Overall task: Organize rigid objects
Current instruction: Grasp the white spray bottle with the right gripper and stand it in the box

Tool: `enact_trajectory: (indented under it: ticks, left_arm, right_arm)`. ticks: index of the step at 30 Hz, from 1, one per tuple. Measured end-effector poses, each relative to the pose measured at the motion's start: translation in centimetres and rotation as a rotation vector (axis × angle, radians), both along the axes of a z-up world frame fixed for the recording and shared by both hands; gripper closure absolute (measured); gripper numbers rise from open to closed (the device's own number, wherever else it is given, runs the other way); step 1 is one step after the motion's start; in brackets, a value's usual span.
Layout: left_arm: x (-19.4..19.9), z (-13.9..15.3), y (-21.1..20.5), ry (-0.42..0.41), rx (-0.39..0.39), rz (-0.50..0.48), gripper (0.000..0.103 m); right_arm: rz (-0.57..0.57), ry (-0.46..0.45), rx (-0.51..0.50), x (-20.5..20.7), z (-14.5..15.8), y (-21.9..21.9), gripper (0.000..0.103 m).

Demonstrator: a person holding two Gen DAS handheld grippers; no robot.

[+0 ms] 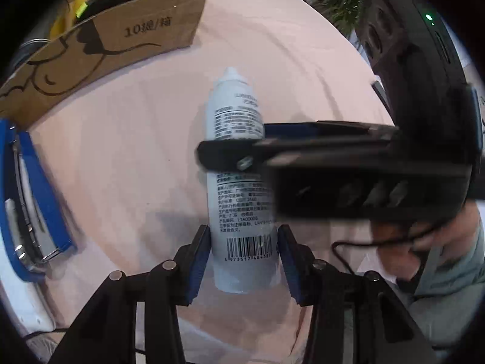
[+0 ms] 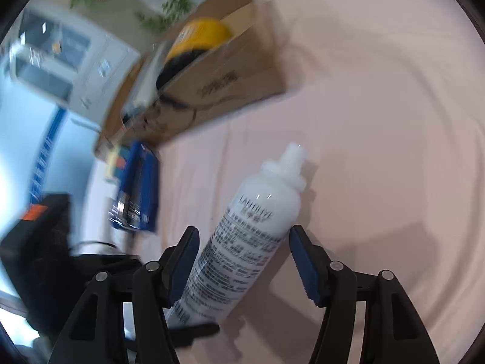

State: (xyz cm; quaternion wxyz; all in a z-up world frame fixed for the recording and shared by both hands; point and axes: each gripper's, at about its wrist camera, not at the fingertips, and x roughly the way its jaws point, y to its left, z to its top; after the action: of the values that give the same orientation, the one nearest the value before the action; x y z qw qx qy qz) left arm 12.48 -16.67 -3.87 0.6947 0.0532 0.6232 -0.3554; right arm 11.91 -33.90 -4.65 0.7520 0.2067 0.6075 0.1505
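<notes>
- The pink cloth (image 1: 121,157) covers the whole table under my grippers, wrinkled but bare around the bottle.
- A cardboard box (image 1: 142,30) sits at the far left of the cloth with a yellow-and-black object (image 2: 200,35) lying inside it.
- A blue stapler (image 1: 36,200) lies at the left edge, well apart from the bottle.
- My right gripper (image 2: 242,261) reaches in from the right across the left wrist view, its black finger crossing over the bottle's middle; its jaws are spread, with the bottle between them, close to the left pad and clear of the right one.
- The white bottle (image 1: 239,200) lies on its side on the cloth, cap pointing away from me, label text and barcode up.
- My left gripper (image 1: 242,257) pinches the bottle's base end, both blue pads against its sides.
</notes>
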Motion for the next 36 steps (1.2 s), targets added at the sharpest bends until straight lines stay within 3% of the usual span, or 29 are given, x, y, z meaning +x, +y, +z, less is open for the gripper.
enact_trajectory:
  ticks: [4,7,12,15,21,24,29,36]
  left_arm:
    - [0.7,2.8,0.4,-0.068,-0.055,0.064,0.058]
    - [2.7,6.5,0.2,-0.156,-0.112,0.119,0.058]
    - [9.0,11.7,-0.5,-0.293,-0.177,0.207,0.058]
    - [13.8,12.5,-0.6,-0.285,-0.183,0.242,0.059]
    - [19.5,8.5,-0.3,-0.135,-0.176,0.305,0.059]
    - [19.4,6.4,-0.5,-0.06,-0.184,0.323,0.058]
    - [20.3,6.6,-1.1,-0.039,-0.151,0.306,0.057]
    - [20.3,7.2,-0.5,0.012,-0.165,0.317,0.057]
  right_arm:
    - [-0.014,-0.079,0.022,0.6,2.1,0.0,0.048]
    - [-0.005,-0.201,0.014,2.7,6.7,-0.7,0.051]
    - [0.058,-0.399,-0.01,9.6,14.5,-1.4,0.056]
    - [0.084,-0.425,-0.009,14.1,15.9,-1.7,0.057]
    - [0.119,-0.34,-0.009,22.0,13.2,-1.8,0.059]
    - [0.138,-0.289,-0.027,24.1,10.6,-1.4,0.059]
    - [0.121,-0.231,0.004,24.6,7.2,-1.9,0.059]
    - [0.117,-0.173,-0.067,24.4,4.7,-0.2,0.056]
